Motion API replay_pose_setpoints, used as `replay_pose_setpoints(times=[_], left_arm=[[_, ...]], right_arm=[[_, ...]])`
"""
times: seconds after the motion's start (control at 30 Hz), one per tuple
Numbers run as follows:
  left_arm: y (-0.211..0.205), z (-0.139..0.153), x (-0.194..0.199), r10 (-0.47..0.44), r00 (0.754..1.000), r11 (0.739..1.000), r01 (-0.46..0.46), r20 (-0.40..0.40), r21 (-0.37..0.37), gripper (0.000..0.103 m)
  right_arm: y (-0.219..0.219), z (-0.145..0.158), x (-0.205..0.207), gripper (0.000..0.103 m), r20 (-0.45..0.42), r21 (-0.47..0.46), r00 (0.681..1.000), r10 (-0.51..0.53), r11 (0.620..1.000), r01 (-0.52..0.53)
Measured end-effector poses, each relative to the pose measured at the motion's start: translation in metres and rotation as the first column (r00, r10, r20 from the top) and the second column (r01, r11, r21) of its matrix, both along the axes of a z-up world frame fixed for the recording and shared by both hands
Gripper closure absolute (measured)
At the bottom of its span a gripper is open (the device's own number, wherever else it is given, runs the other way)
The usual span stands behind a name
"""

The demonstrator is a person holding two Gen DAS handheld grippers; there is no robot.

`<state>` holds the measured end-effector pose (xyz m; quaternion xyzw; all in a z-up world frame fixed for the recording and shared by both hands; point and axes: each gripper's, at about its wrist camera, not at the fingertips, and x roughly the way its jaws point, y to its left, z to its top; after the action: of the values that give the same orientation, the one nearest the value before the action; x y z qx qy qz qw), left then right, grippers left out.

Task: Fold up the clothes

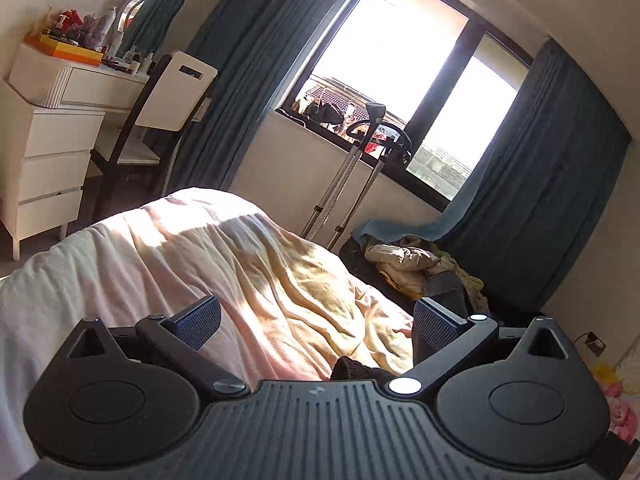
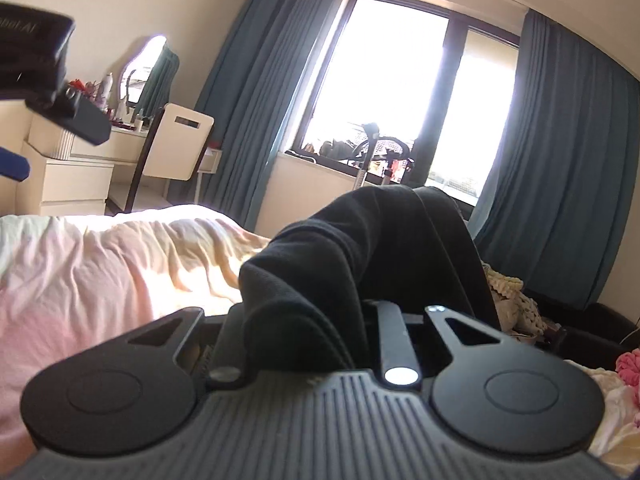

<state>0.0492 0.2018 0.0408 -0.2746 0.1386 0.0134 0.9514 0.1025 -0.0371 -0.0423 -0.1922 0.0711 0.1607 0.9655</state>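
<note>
A black garment (image 2: 360, 248) is bunched up over my right gripper (image 2: 344, 320), which is shut on it; the cloth hides both fingertips. It hangs above the cream and pink duvet (image 2: 100, 264). In the left wrist view my left gripper (image 1: 316, 326) stands wide open above the duvet (image 1: 200, 248), with nothing between its fingers (image 1: 196, 322). A bit of the dark cloth (image 1: 354, 368) shows low between the jaws, and more of it (image 1: 446, 284) behind the right finger. The left gripper (image 2: 52, 76) also shows at the upper left of the right wrist view.
A white dresser (image 1: 52, 152) and a chair (image 1: 168, 96) stand left of the bed. Blue curtains (image 1: 552, 184) frame the window (image 1: 392, 56). A pile of clothes (image 1: 404, 256) lies right of the bed, with a metal stand (image 1: 348, 184) behind. Pink cloth (image 2: 630, 362) lies far right.
</note>
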Motion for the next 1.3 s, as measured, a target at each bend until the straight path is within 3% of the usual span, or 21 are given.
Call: replay_pose_setpoints(times=[0.1,0.17,0.3,0.4,0.53,0.57,0.67,0.77,0.83,1.0,1.1,1.3], left_arm=[[0.011,-0.004,0.001,0.009,1.000,0.999,-0.009,-0.004,-0.034,0.000],[0.012,-0.007,0.006,0.010,1.000,1.000,-0.011,-0.025,-0.020,0.000],[0.004,-0.013,0.013,-0.032,0.999,0.999,0.033,-0.042,0.016,0.000],[-0.009,-0.014,0.018,-0.080,0.995,0.993,0.084,-0.054,0.077,0.000],[-0.022,-0.019,0.021,-0.148,0.985,0.981,0.157,-0.084,0.113,0.000],[-0.025,-0.020,0.021,-0.160,0.983,0.978,0.170,-0.092,0.120,0.000],[-0.040,-0.023,0.023,-0.178,0.978,0.966,0.195,-0.108,0.168,0.000],[-0.063,-0.031,0.023,-0.185,0.975,0.957,0.208,-0.124,0.203,0.000],[-0.078,-0.037,0.023,-0.190,0.973,0.950,0.217,-0.135,0.227,0.000],[-0.120,-0.056,0.022,-0.176,0.976,0.924,0.208,-0.127,0.322,0.000],[-0.142,-0.077,0.030,-0.088,0.986,0.907,0.138,-0.142,0.398,0.000],[-0.136,-0.086,0.034,-0.066,0.982,0.937,0.122,-0.178,0.327,0.000]], right_arm=[[0.045,-0.037,0.004,0.079,-0.077,-0.079,0.996,0.042,0.996,-0.048],[0.060,-0.048,0.005,0.078,-0.077,-0.100,0.997,0.028,0.994,-0.035],[0.051,-0.032,0.005,0.072,-0.096,-0.043,0.994,0.046,0.998,-0.050],[0.040,-0.022,-0.005,0.057,-0.126,-0.049,0.983,0.130,0.989,-0.137],[0.011,-0.010,-0.045,0.047,-0.134,-0.043,0.960,0.245,0.967,-0.252],[0.001,-0.006,-0.055,0.041,-0.130,-0.025,0.956,0.262,0.963,-0.267],[-0.037,0.007,-0.084,0.040,-0.118,0.055,0.952,0.281,0.960,-0.276],[-0.081,0.017,-0.095,0.039,-0.083,0.177,0.973,0.215,0.964,-0.198],[-0.108,0.019,-0.091,0.039,-0.080,0.267,0.991,0.106,0.960,-0.081],[-0.151,0.005,-0.063,0.039,-0.136,0.310,0.985,-0.108,0.939,0.146],[-0.167,-0.020,-0.049,0.034,-0.255,0.373,0.962,-0.093,0.909,0.187],[-0.152,-0.054,-0.045,0.031,-0.312,0.340,0.947,-0.077,0.922,0.187]])
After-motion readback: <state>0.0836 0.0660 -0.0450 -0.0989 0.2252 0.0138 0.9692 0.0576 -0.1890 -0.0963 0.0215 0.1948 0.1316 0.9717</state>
